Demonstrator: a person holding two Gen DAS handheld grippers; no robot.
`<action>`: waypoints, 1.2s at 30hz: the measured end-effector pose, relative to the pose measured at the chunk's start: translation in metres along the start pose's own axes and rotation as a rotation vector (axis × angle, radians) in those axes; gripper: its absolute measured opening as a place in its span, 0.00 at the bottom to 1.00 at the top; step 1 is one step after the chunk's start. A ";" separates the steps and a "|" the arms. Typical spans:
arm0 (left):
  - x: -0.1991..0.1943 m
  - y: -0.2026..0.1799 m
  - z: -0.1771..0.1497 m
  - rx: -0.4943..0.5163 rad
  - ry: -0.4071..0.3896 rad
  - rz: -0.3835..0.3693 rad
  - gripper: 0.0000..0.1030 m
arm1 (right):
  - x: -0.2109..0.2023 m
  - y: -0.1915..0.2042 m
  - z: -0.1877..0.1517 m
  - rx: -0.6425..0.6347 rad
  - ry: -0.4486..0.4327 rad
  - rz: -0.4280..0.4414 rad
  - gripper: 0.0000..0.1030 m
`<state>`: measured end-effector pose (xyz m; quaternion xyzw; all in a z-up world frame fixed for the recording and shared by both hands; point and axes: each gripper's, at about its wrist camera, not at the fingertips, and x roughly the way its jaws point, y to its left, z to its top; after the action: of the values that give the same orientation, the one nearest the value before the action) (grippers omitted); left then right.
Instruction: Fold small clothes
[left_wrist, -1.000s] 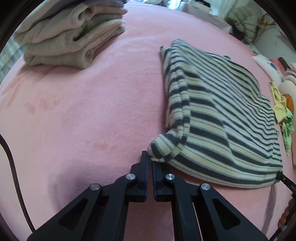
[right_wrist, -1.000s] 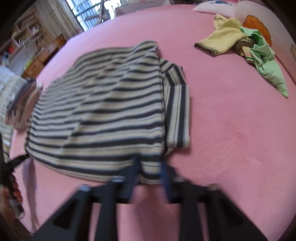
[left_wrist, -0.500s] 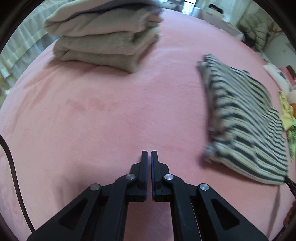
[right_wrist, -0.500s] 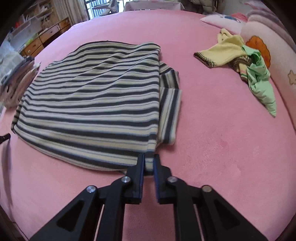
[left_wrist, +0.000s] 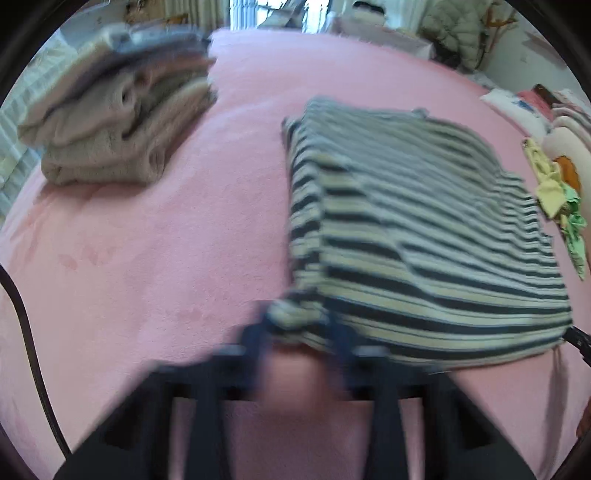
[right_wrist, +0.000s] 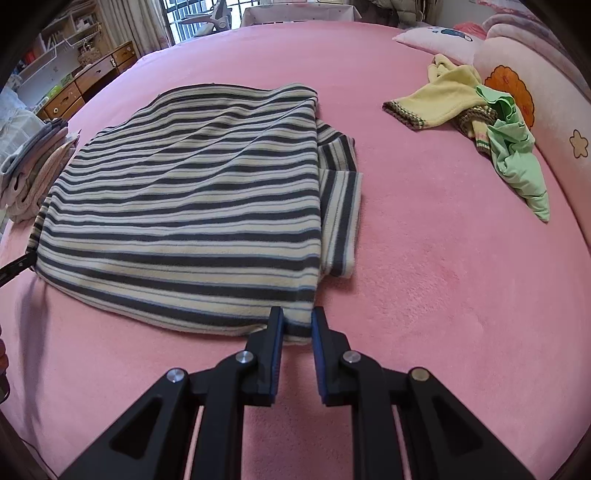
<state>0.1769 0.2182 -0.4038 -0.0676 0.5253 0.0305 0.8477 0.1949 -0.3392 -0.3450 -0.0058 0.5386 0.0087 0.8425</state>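
Striped fleece top (right_wrist: 192, 206) lies half-folded on the pink bed (right_wrist: 424, 258). We judge it soft and limp, best taken at corners. Our right hand-held gripper (right_wrist: 297, 324) stands slightly apart around its hem; left hand-held gripper (left_wrist: 295, 328) blurred, apart at the near corner.

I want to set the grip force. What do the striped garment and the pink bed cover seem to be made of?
Striped garment: probably soft fleece or brushed knit; matte, slightly fuzzy surface, thick rounded folds at the edges. Pink bed cover: apparently plush, short-pile fabric; matte, with darker brushed patches where the nap lies differently. Fibre content cannot be told from the look.
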 end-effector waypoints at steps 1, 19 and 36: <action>0.008 0.006 0.001 -0.028 0.018 -0.006 0.10 | 0.001 0.000 -0.001 0.001 0.000 0.000 0.15; 0.005 0.074 -0.005 0.033 0.052 0.056 0.09 | 0.013 -0.008 -0.007 0.003 0.010 -0.048 0.10; -0.016 -0.021 0.022 0.026 -0.041 -0.145 0.30 | -0.025 0.042 0.034 0.000 -0.158 0.023 0.10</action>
<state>0.1916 0.2011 -0.3783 -0.0938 0.5020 -0.0364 0.8590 0.2145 -0.2972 -0.3085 0.0013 0.4704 0.0186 0.8822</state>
